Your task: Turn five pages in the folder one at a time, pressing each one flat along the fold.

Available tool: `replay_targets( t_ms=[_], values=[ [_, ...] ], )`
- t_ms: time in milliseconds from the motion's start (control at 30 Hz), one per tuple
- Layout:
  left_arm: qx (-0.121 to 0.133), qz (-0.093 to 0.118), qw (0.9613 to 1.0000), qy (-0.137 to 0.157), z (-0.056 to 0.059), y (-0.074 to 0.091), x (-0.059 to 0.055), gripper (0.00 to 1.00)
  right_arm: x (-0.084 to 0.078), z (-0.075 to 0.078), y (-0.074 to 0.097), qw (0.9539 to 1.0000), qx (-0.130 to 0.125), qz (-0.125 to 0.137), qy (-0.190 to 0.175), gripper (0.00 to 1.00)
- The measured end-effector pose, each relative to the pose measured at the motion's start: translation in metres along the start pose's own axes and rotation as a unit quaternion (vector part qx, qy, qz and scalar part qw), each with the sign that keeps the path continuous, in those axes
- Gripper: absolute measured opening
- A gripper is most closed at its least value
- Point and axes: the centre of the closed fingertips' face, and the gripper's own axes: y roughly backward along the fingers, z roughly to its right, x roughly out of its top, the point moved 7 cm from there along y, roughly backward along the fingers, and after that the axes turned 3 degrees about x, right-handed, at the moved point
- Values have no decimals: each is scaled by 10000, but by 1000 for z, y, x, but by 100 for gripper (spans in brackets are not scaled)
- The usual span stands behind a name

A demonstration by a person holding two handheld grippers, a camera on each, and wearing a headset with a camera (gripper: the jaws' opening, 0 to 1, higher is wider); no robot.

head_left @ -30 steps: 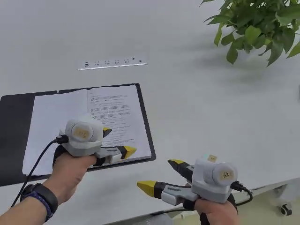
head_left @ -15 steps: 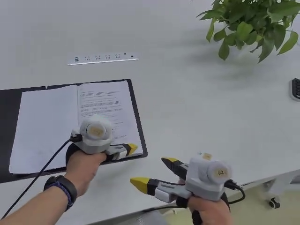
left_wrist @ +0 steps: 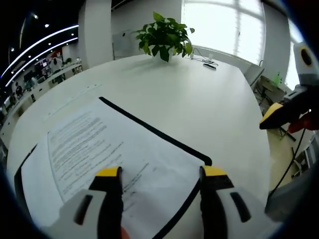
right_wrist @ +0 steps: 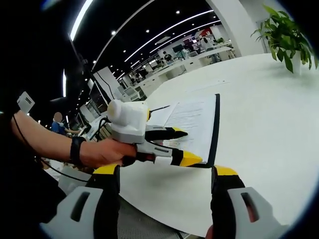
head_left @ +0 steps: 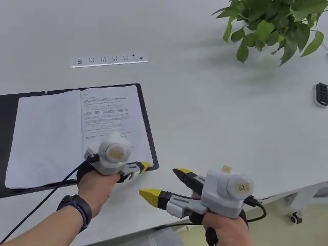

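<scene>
In the head view, an open black folder is seen lying flat on the white tabletop, on the person's left side and well apart from a green leafy potted plant. A blank white sheet is spread on its left half and a printed white page on its right. The left gripper is held at the folder's near right corner. The right gripper is held over bare table just beside that corner, its jaws wide apart and empty.

In the left gripper view, the yellow-tipped jaws are seen spread, one over the printed page and the other beyond the folder's black edge. Nothing is pinched between them, and contact with the paper cannot be told.

In the right gripper view, the jaws are again shown parted with nothing between, pointed towards the left gripper and the folder corner.

No page is raised. The number of pages already turned cannot be read from the stack. A fresh turn appears to be at its start, with lifting, turning and pressing along the fold left to do.
</scene>
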Motion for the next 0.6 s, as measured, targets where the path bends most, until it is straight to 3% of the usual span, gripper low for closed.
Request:
replay_targets(
  t_ms=[600],
  values=[
    [-34, -19, 10000, -16, -10, 3, 1, 51, 1, 7, -3, 9998, -14, 107, -165, 70]
  ],
)
